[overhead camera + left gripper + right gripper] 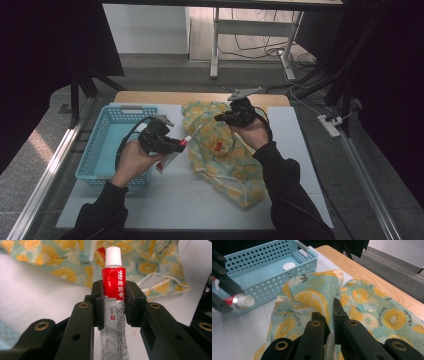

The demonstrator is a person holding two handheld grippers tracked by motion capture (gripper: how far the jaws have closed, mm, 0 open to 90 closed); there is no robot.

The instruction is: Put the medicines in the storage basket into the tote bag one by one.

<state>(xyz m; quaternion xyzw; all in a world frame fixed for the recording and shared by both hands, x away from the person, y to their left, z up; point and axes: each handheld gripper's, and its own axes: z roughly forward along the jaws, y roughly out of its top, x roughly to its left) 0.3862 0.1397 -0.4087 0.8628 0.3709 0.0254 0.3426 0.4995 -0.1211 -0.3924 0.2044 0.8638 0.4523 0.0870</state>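
A tube (114,282) with a red shoulder, a white cap and a silvery printed body stands between the jaws of my left gripper (114,305), which is shut on it. In the high view this left gripper (180,145) is held just right of the blue basket (107,145), and the tube (167,161) points toward the lemon-print cloth bag (222,155). My right gripper (222,119) is shut on a raised fold of the bag. The right gripper view shows its jaws (331,312) pinching the cloth (312,297), with the tube's cap (242,301) at the left.
The perforated blue basket (262,270) holds a small white round object (288,266). A white mat (165,200) covers the wooden table (150,97). The bag's cord (162,277) trails over the mat. A desk frame and cables stand beyond the table.
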